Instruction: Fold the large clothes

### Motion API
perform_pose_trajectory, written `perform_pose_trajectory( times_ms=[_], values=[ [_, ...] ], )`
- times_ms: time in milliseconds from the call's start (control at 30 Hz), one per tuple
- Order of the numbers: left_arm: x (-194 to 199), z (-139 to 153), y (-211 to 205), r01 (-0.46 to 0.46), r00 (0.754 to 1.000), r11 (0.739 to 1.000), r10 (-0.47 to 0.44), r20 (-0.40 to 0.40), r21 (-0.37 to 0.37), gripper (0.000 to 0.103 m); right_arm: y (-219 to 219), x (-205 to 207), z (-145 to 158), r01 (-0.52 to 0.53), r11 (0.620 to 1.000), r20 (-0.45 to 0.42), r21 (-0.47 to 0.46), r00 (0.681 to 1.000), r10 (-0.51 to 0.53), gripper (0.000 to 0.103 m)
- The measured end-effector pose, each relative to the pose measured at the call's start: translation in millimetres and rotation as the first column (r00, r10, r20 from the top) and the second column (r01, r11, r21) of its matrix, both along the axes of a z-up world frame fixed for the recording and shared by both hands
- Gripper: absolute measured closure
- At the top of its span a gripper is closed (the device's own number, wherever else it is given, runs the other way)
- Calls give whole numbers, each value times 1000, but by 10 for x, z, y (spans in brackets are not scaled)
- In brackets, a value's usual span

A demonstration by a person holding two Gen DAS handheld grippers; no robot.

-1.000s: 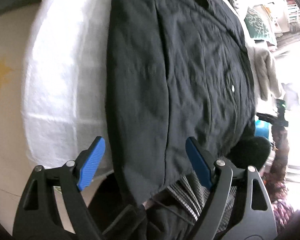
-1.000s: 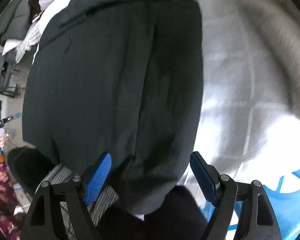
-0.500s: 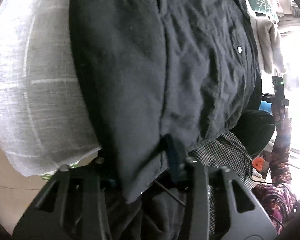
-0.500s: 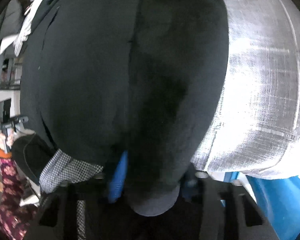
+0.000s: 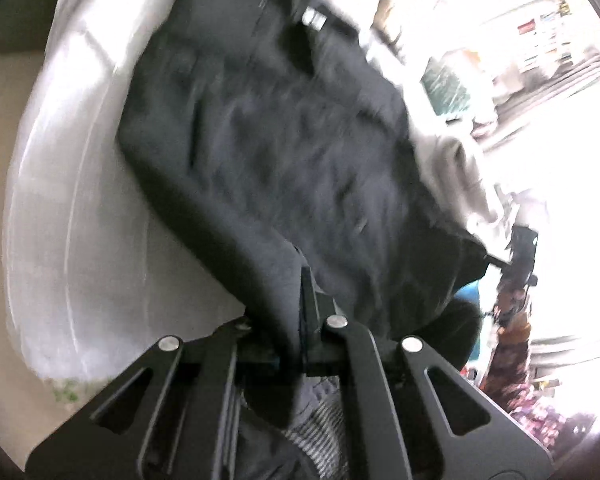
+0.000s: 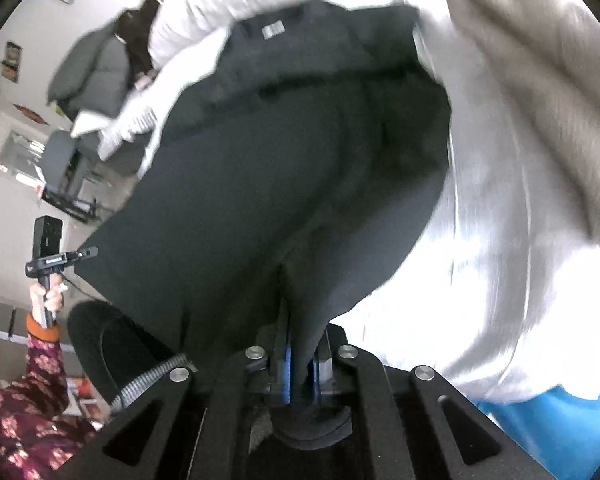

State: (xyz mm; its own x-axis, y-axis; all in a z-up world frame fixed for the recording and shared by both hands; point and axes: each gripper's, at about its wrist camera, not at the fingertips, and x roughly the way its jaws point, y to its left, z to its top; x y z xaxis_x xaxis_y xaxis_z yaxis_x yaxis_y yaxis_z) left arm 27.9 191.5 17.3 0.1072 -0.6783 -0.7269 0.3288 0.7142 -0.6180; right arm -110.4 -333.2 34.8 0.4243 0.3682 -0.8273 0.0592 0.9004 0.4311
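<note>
The black shirt (image 5: 284, 152) lies on a white cloth (image 5: 72, 208), its long axis running away from the grippers, collar and neck label at the far end. The left gripper (image 5: 296, 312) pinches its near hem; the right gripper (image 6: 298, 344) pinches the hem too. Since half a second ago, the hem has risen off the cloth.

Your right gripper (image 6: 298, 364) has its 2 blue-padded fingers (image 6: 286, 364) pinched together on the near hem of the dark, creased shirt (image 6: 284, 168). The cloth rises away from the claw, a small white label (image 6: 272, 30) at its far end. The pale woven sheet (image 6: 500, 208) lies to the claw's right.
</note>
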Motion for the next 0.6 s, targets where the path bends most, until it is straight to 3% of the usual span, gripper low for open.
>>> perform_pose_trajectory(
  times_ms=[100,233,433,600],
  values=[
    [327,276,-28,-56,993,997,60,100,-45,96,-3,202,301,39,999,108,8,993,-39,97],
    [840,569,-39,-160,973,980,177,150,-119,96,-201,582,585,128,992,185,15,974,-128,97],
    [1563,686,-1,-290,935,948,310,171,-133,96,-658,1119,791,278,960,196,34,940,-279,97],
    [2202,527,-153,-363,908,928,373,189,-88,94,-1029,1749,666,367,928,155,71,915,-373,96]
  ],
)
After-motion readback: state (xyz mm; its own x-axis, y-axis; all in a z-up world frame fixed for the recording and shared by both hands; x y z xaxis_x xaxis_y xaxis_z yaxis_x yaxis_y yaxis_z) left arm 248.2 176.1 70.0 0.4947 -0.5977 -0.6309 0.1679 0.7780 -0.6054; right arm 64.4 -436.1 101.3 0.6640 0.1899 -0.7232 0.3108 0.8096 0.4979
